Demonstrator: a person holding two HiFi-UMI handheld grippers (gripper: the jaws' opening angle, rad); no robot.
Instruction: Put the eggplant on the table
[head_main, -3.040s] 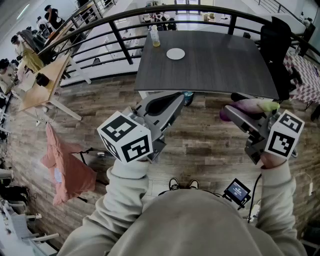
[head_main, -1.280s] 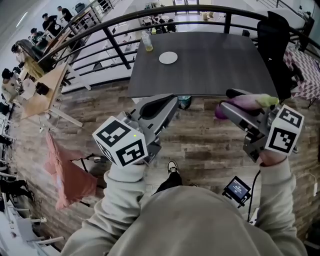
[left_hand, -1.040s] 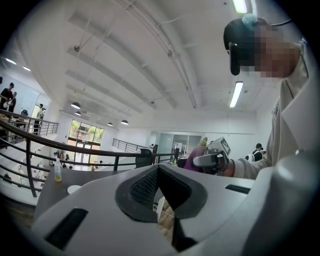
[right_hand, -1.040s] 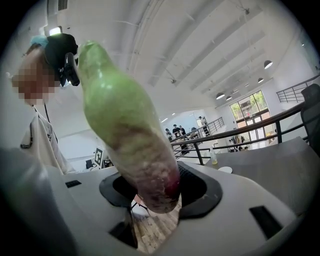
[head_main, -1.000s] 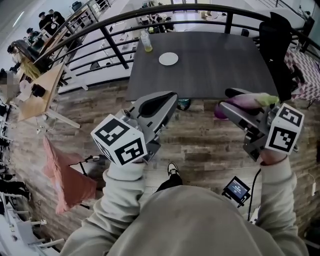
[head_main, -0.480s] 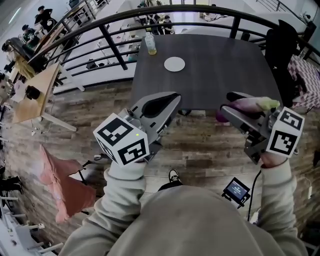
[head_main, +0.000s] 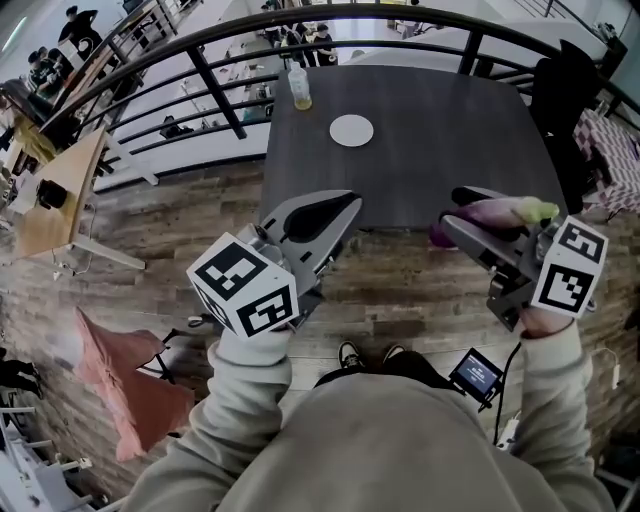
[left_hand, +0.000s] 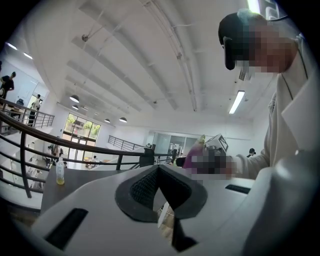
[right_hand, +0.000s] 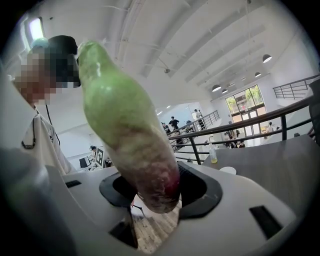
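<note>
Counter: we are standing at its near edge.
Left gripper: we are holding it clenched on nothing.
Right gripper: we are grasping the eggplant.
Eggplant: we are carrying it raised near the counter's front edge, not resting on it.
Plate: lying at the far side.

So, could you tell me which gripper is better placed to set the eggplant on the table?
The right one. The right gripper is shut on the eggplant, close to the near edge of the table; the left gripper is shut with nothing between its jaws.
</note>
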